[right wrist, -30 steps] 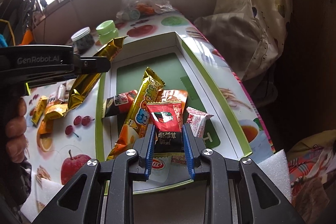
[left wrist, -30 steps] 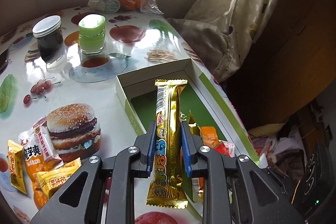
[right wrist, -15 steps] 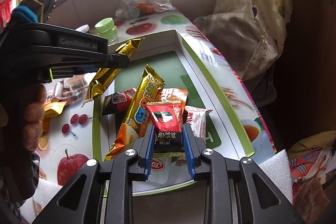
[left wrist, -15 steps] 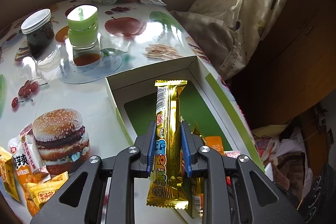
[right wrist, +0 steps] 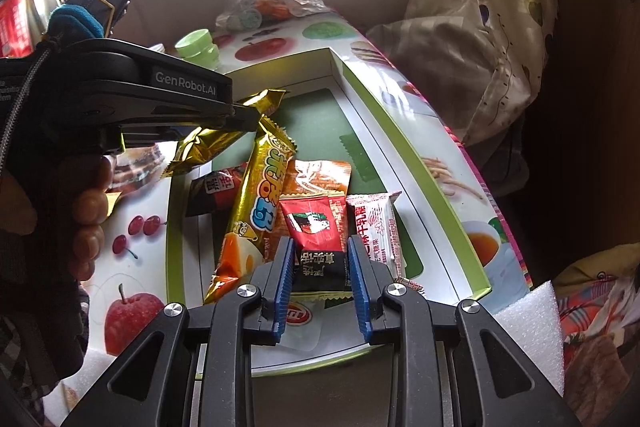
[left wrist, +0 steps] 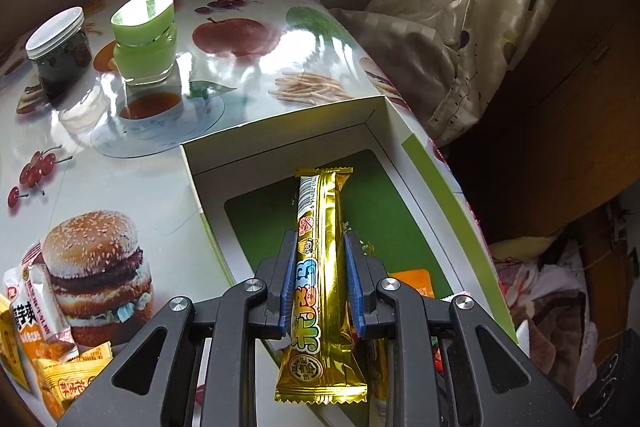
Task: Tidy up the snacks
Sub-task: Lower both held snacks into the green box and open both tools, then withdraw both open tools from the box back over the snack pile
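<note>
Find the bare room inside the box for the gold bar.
Free: the box's green floor at the far end, bordered by its far wall and the gold bar in the left claw. Crowded: the near end, piled with packets.

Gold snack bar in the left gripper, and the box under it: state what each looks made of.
Gold snack bar: metallised foil wrapper, glossy, mirror glints and crimped ends. Box: apparently thin cardboard, matte white walls, folded corners, green printed floor.

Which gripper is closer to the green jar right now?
Left. The left gripper, holding the gold snack bar, hangs over the box nearer the green jar; the right gripper sits at the box's near end.
</note>
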{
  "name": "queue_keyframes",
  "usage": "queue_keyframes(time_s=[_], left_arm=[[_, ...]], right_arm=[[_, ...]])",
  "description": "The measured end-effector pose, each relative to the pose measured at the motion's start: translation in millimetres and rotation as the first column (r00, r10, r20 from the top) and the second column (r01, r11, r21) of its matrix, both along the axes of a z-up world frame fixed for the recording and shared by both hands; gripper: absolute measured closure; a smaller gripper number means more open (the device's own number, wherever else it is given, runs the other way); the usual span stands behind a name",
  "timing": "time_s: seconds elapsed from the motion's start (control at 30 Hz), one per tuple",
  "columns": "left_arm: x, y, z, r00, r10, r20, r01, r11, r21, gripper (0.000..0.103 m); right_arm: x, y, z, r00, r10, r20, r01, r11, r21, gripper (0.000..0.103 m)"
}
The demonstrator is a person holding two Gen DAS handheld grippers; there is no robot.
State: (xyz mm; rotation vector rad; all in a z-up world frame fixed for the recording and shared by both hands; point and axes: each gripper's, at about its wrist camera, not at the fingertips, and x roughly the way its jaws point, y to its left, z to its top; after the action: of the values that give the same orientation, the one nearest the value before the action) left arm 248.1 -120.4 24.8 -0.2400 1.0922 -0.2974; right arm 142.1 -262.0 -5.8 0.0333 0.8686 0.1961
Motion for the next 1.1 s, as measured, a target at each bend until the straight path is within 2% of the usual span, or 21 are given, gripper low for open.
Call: queue_keyframes(time_s=[0.33,0.57,0.73,0.87,0.97,1.1], left_arm=[[3,-2,-2,1.000,-0.003,-0.009,0.003,1.000,-0.012,0.078],[-1,-2,0,1.000,-0.015,-0.004,0.014,0.999,-0.028,0.066],[-9,1,3,1.000,-0.015,0.002,0.015,0.999,-0.032,0.064],[-20,3,12,0.999,-0.021,0.035,0.022,0.999,-0.029,0.063],[-30,6,19,0.998,-0.022,0.054,0.023,0.999,-0.031,0.055],[-43,12,29,0.997,-0.011,0.078,0.014,0.999,-0.032,0.055]], right_arm=[[0,0,0,1.000,0.001,-0.001,-0.001,1.000,0.001,0.076],[-2,1,3,1.000,-0.005,0.008,0.005,1.000,-0.007,0.070],[-5,4,5,1.000,-0.012,0.014,0.012,1.000,-0.018,0.064],[-11,4,9,0.999,-0.023,0.029,0.023,1.000,-0.019,0.060],[-17,4,13,0.999,-0.029,0.044,0.029,1.000,-0.012,0.057],[-24,5,18,0.998,-0.036,0.057,0.036,0.999,-0.012,0.056]])
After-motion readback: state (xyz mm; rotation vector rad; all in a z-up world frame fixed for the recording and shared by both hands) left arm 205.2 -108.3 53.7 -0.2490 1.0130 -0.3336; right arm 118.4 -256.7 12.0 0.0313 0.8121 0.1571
